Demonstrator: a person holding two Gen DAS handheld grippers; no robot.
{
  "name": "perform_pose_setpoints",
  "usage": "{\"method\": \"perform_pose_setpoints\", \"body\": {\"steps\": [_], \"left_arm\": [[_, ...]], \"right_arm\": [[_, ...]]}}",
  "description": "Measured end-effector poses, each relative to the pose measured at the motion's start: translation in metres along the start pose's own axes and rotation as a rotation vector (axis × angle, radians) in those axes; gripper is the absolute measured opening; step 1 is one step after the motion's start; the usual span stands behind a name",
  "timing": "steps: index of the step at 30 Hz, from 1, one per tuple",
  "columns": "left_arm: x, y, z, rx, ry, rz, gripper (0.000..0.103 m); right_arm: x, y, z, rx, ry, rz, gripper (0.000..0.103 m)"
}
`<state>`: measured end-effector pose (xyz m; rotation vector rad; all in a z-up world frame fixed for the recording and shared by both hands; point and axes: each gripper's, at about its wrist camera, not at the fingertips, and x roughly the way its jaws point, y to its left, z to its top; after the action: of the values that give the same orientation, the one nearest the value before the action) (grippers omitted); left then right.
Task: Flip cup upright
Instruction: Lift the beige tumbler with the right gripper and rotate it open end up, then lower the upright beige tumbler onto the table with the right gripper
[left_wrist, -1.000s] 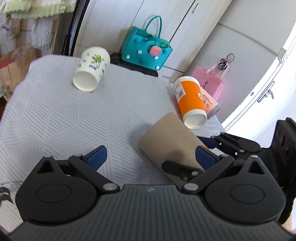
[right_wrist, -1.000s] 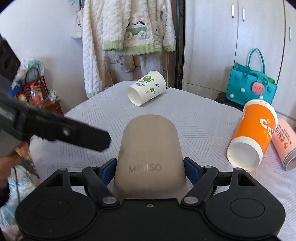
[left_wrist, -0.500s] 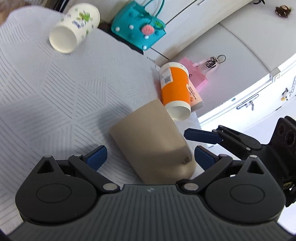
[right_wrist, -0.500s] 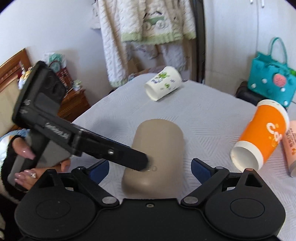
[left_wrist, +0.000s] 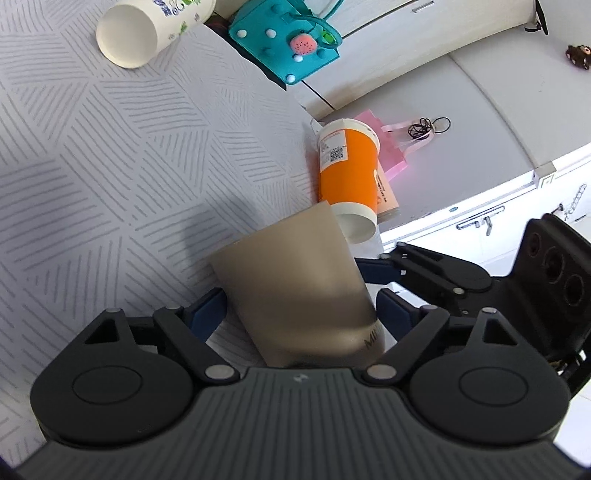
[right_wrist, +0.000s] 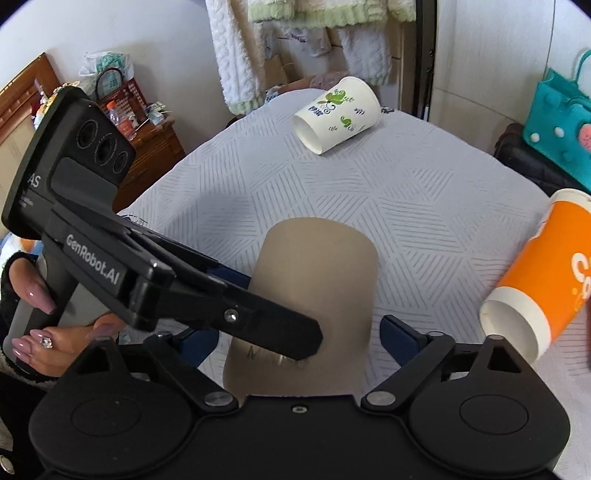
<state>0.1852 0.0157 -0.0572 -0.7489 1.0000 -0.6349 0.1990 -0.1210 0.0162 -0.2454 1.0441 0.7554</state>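
The left gripper (left_wrist: 299, 310) has its 2 pads closed against the tan cup (left_wrist: 291, 284). The right gripper (right_wrist: 299, 332) stands wide open around the same cup, neither pad touching it.

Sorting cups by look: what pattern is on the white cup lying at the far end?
Green leaf prints on the white paper cup; clearest in right wrist view.

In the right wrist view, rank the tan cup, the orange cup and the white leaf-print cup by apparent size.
1. tan cup, largest, though it is nearest the camera.
2. orange cup, partly cut off by the frame edge.
3. white leaf-print cup, smallest, but farthest away, so true size is unsure.
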Motion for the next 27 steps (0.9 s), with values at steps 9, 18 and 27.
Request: {"method": "perform_pose_setpoints", "body": {"steps": [9, 18, 27], "left_arm": [[-0.006, -0.018, -0.006, 0.123, -0.035, 0.045, 0.087], [-0.020, -0.036, -0.005, 0.339, -0.131, 0.120, 0.086], [-0.021, -0.048, 0.027, 0.475, -0.124, 0.225, 0.085]], "right_arm": [[-0.006, 0.010, -0.013, -0.057, -0.075, -0.053, 0.086], [-0.011, 0.010, -0.024, -0.094, -0.280, -0.077, 0.083], [0.005, 0.004, -0.007, -0.128, -0.387, -0.120, 0.083]]}}
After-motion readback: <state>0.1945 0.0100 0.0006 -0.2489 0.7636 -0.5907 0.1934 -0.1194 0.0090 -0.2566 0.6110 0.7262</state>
